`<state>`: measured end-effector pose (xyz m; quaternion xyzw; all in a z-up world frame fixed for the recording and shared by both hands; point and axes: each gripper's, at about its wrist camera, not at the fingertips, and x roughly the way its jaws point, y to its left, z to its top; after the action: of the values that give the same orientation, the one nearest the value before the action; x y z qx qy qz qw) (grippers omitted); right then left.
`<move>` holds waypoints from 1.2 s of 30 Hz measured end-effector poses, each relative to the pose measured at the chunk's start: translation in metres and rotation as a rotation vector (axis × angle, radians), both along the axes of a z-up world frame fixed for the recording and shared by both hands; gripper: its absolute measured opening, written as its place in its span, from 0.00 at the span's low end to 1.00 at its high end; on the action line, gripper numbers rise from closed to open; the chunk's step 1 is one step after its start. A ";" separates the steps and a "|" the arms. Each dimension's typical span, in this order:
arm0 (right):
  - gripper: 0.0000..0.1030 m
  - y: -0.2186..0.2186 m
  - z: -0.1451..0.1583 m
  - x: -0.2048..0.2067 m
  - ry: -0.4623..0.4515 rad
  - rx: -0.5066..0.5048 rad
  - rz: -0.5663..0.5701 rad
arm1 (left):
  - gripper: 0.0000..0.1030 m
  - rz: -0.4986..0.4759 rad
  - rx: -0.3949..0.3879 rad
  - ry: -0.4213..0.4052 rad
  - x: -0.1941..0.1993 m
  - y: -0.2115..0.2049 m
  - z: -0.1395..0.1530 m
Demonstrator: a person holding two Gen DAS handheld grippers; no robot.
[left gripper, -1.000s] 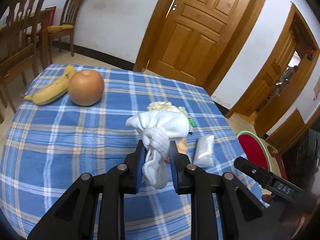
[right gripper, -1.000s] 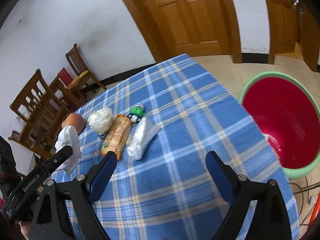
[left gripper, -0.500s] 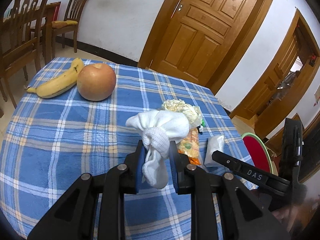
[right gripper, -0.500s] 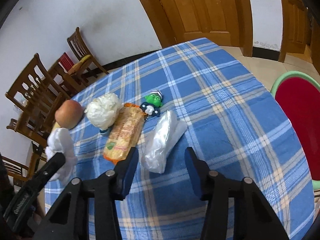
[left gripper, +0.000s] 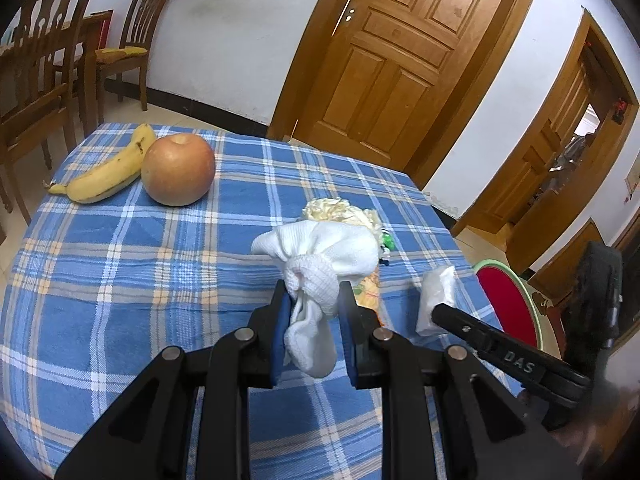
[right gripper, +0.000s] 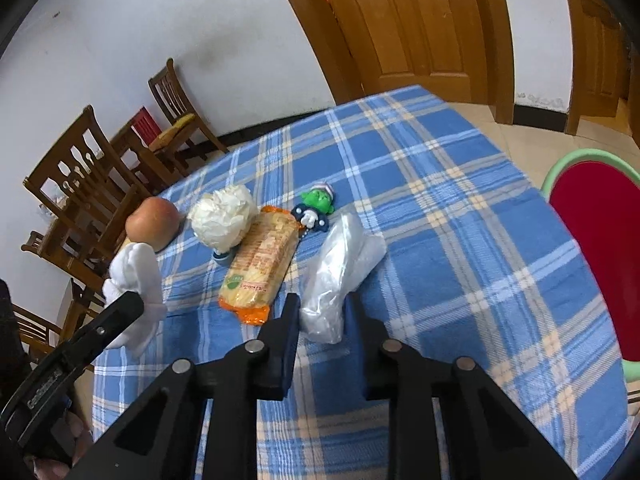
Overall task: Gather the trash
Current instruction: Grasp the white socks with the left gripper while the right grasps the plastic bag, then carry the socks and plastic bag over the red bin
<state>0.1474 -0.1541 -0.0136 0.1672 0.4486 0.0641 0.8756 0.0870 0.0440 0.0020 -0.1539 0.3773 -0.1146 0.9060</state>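
Observation:
My left gripper [left gripper: 314, 304] is shut on a white balled sock [left gripper: 320, 264] and holds it above the blue plaid table [left gripper: 120, 280]; the sock also shows in the right wrist view [right gripper: 136, 280]. My right gripper [right gripper: 322, 312] has its jaws narrowed around the near end of a clear plastic bag [right gripper: 340, 272] lying on the table; whether they pinch it is unclear. An orange cracker packet [right gripper: 260, 264] and a crumpled white paper ball [right gripper: 224, 220] lie left of the bag. A red bin with a green rim [right gripper: 592, 248] stands off the table's right edge.
An apple [left gripper: 178, 170] and a banana [left gripper: 108, 172] lie at the far left of the table. A small green toy figure [right gripper: 316, 206] lies behind the packet. Wooden chairs [left gripper: 36, 72] stand left of the table. Wooden doors [left gripper: 400, 52] are behind.
My right gripper moved down toward the plastic bag and its jaws closed from wide open to narrow around the bag's end. My left gripper kept hold of the sock.

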 end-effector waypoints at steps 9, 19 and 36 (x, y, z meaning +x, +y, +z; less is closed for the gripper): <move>0.24 -0.031 0.024 -0.032 -0.066 0.019 -0.063 | 0.22 -0.051 -0.004 -0.015 -0.010 -0.024 0.012; 0.24 -0.069 0.040 -0.063 -0.108 0.019 -0.134 | 0.22 -0.123 -0.006 -0.021 -0.017 -0.059 0.023; 0.24 -0.143 0.049 -0.101 -0.150 0.020 -0.279 | 0.22 -0.283 0.004 0.004 -0.013 -0.142 0.032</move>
<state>0.0466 -0.2967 0.0351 0.2315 0.3534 -0.0415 0.9054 0.0739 -0.0984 0.0337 -0.0974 0.3973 -0.2401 0.8803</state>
